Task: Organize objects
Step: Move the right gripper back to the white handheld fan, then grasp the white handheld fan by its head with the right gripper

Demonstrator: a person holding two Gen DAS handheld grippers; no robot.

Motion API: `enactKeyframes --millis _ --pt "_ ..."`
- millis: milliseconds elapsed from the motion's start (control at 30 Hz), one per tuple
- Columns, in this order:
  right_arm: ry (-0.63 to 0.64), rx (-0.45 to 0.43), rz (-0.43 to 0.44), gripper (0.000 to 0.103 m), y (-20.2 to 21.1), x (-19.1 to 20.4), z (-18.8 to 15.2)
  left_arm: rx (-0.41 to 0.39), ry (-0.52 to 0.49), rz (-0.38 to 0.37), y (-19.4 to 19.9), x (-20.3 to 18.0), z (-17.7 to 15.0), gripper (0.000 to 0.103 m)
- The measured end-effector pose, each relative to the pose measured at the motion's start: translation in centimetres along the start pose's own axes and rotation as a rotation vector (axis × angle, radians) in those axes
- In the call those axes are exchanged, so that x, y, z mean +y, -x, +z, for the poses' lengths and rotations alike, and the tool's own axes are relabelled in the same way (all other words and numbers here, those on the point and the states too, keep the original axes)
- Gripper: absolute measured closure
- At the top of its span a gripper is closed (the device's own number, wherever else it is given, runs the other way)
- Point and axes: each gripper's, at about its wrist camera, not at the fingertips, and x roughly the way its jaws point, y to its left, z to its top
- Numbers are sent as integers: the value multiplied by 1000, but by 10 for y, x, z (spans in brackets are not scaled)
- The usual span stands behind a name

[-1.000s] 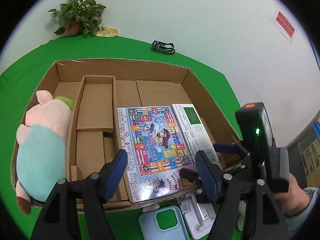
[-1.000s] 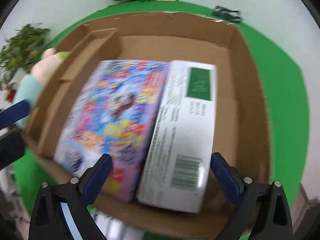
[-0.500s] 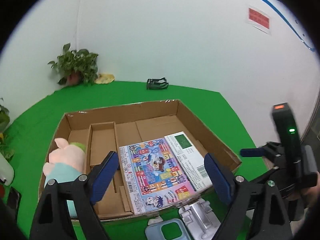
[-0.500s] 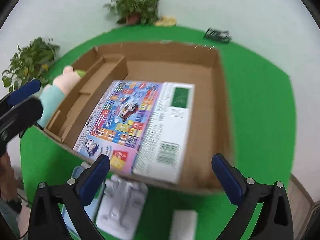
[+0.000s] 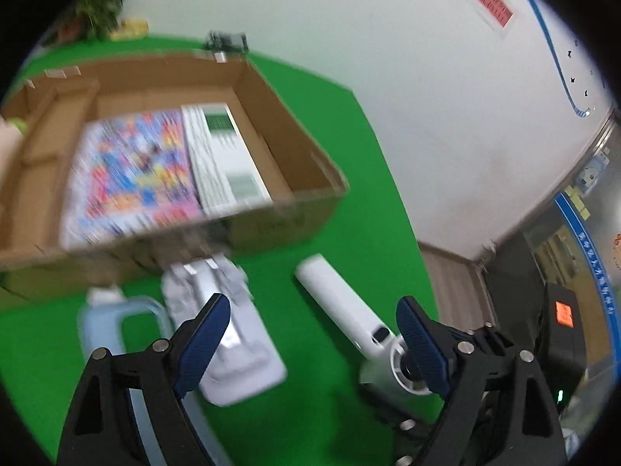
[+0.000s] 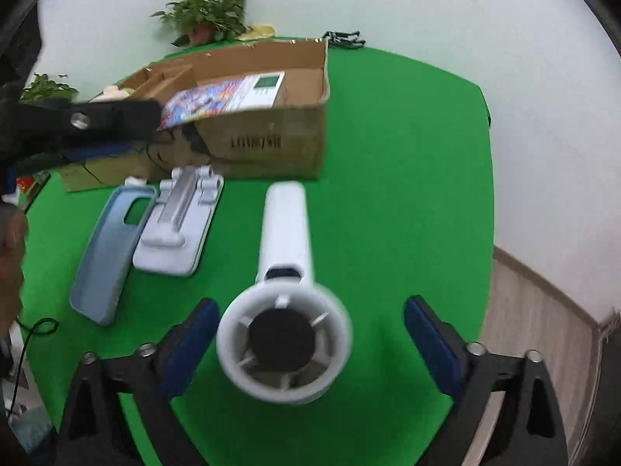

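A cardboard box (image 5: 279,143) (image 6: 271,139) stands on the green table and holds a colourful game box (image 5: 132,167) (image 6: 205,97). In front of it lie a white handheld fan (image 6: 285,272) (image 5: 349,318), a white folding stand (image 6: 178,221) (image 5: 233,334) and a light blue phone case (image 6: 112,248) (image 5: 104,326). My right gripper (image 6: 308,341) is open, its fingers either side of the fan's round head, apart from it. My left gripper (image 5: 314,345) is open and empty above the table, between the stand and the fan.
A pink and teal plush toy (image 6: 114,91) lies at the box's left end. A potted plant (image 6: 202,19) and a black clip (image 6: 343,39) sit at the table's far edge. The table edge (image 6: 487,233) drops to a wooden floor on the right.
Both grippers have pulled back from over the box toward the near table edge. The right gripper has dropped low around the fan's head. The left view has swung right and is motion-blurred.
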Motion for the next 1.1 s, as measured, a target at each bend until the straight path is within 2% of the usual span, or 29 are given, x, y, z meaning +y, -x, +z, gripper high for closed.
enactKeyframes --millis 33,100,133,167,200,267,333,467,533,633,667,733,900,1000,1100 --pt "13 1 0 17 -1 4 -4 29 14 -22 -8 -1 -3 17" --pt "48 17 -20 36 -5 15 -11 104 49 -79 -26 0 -7 19" --pt "49 22 -26 39 -7 18 -14 121 60 -91 -30 1 -9 20" --pt "44 20 -25 48 -6 18 -17 130 72 -102 -33 2 -10 20" --pt "43 17 -27 49 -6 19 -18 133 79 -110 -35 3 -12 20" --pt "40 9 -15 49 -3 18 -22 138 86 -119 -36 3 -15 20" --pt "8 14 22 49 0 15 -27 142 86 -131 -35 2 -19 29" --pt "-126 55 235 49 7 4 -36 163 79 -158 -32 3 -25 31" --pt "-178 79 330 49 8 1 -40 162 62 -137 -31 2 -28 35" --pt "-253 105 417 49 5 -11 -46 184 55 -142 -33 2 -31 45" --pt "-271 108 437 49 4 -18 -48 191 51 -137 -35 1 -31 45" --pt "-315 99 435 46 6 -34 -51 199 37 -109 -42 -2 -31 45" --pt "-310 34 324 26 24 -56 -47 234 39 -100 -66 -12 -25 45" --pt "-246 12 299 23 20 -50 -34 247 59 -100 -77 -13 -21 45" --pt "-160 15 272 23 17 -46 -34 255 90 -90 -84 -10 -19 45"
